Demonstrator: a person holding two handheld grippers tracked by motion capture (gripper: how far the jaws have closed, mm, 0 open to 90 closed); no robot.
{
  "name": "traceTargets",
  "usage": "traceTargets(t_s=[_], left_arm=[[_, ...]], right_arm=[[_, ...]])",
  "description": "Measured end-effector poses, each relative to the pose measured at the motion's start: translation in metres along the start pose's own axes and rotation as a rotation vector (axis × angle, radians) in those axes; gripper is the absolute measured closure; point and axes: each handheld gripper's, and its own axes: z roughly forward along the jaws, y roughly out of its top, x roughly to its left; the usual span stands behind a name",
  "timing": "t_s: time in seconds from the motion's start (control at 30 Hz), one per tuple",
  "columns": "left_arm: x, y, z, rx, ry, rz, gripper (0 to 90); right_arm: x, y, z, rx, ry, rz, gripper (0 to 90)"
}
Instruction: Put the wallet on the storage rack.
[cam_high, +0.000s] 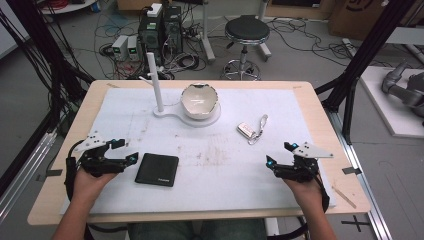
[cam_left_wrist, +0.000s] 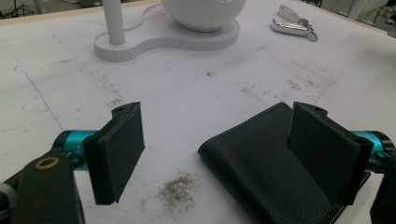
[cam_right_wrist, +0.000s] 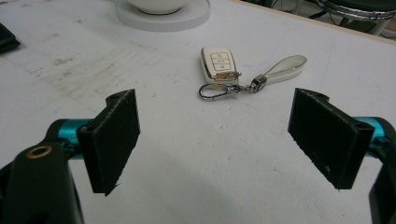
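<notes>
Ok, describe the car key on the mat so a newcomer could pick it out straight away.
Start at the white bowl on its white stand at the far middle of the white mat. Look right of it and a little nearer the person: the car key lies flat there, ahead of the right gripper. It is small, pale and shiny, with a looped strap, unlike the black wallet.

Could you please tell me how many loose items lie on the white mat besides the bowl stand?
2: a black leather wallet by the left gripper, and a white-and-silver car key fob ahead of the right gripper.
</notes>
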Motion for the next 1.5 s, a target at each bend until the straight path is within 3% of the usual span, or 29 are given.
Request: traceTargets(t_s=[0.43, 0.57, 0.93, 1.2, 1.3, 1.47, 1.5], left_arm=[[-0.001, -0.002, 0.0, 0.019, 0.0, -0.032, 18.8], [-0.003, -0.004, 0.002, 0.034, -0.023, -0.033, 18.8], [-0.011, -0.012, 0.018, 0.176, -0.054, -0.088, 19.3], [-0.017, -0.017, 0.026, 0.273, -0.049, -0.118, 22.3], [-0.018, -0.018, 0.028, 0.307, -0.067, -0.136, 27.9], [-0.028, -0.019, 0.026, 0.325, -0.028, -0.141, 46.2], [-0.03, -0.018, 0.026, 0.334, -0.027, -0.153, 46.2]], right_arm=[[0.001, 0.0, 0.001, 0.007, -0.004, -0.009, 17.1], [0.0, 0.0, 0.001, 0.008, -0.004, -0.013, 17.0], [0.002, -0.001, 0.004, 0.032, -0.009, -0.044, 17.0], [0.003, -0.001, 0.005, 0.037, -0.003, -0.051, 17.0], [0.002, -0.001, 0.005, 0.038, -0.007, -0.055, 17.1], [0.001, -0.002, 0.005, 0.042, -0.005, -0.051, 17.1], [0.001, -0.002, 0.005, 0.042, -0.005, -0.051, 17.1]])
